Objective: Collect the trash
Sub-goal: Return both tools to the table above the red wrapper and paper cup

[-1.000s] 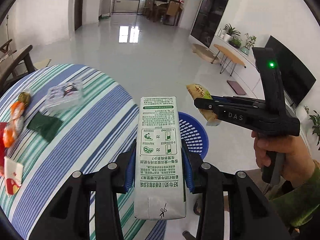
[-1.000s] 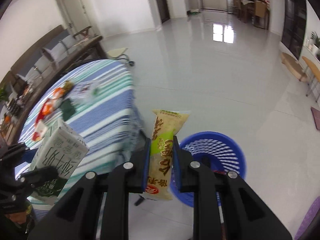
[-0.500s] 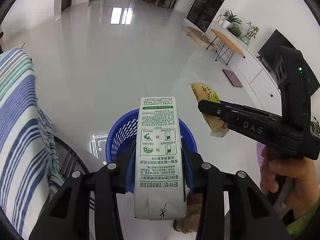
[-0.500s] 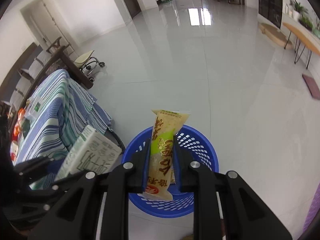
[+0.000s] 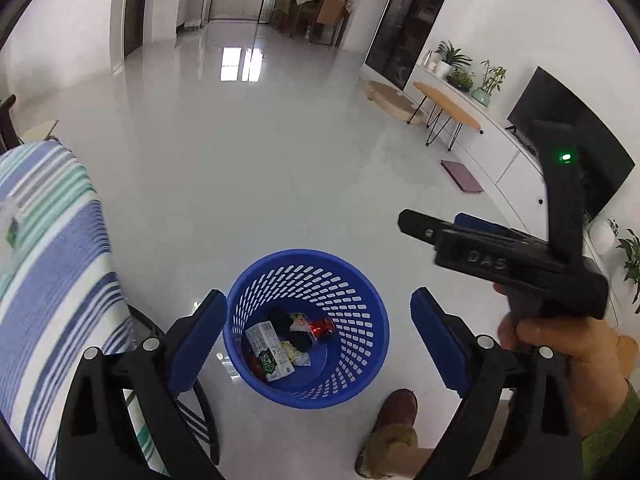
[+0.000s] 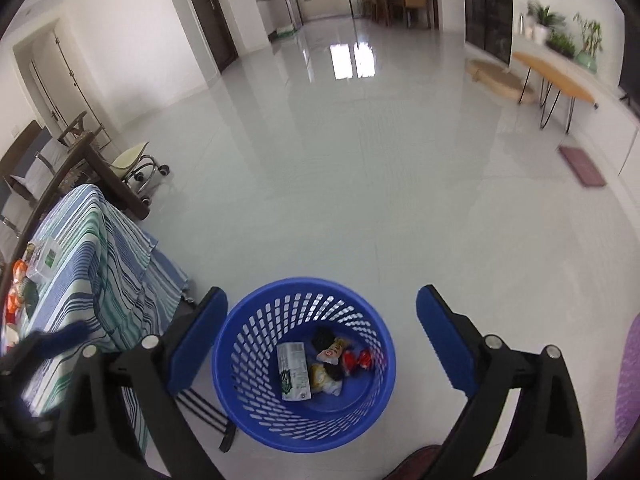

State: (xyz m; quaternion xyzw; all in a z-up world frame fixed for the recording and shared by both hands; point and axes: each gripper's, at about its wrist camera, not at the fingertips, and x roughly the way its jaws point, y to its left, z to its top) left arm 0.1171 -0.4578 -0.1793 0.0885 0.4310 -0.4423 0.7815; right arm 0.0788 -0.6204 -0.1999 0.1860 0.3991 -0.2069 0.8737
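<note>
Both tools hung over the blue basket (image 5: 308, 396) on the floor, each spread wide and holding nothing. Left tool (image 5: 318, 312) framed the basket between its blue pads; right tool (image 6: 322, 308) did the same in its own view, and showed from the side in the left view, held in the person's hand (image 5: 560, 344). Milk carton (image 6: 294, 372) lay at basket bottom beside the yellow snack wrapper (image 6: 324, 378), a red wrapper (image 6: 356, 360) and dark scraps. Striped bench (image 6: 84, 264) stood left of the basket with more wrappers (image 6: 18, 284) on it
</note>
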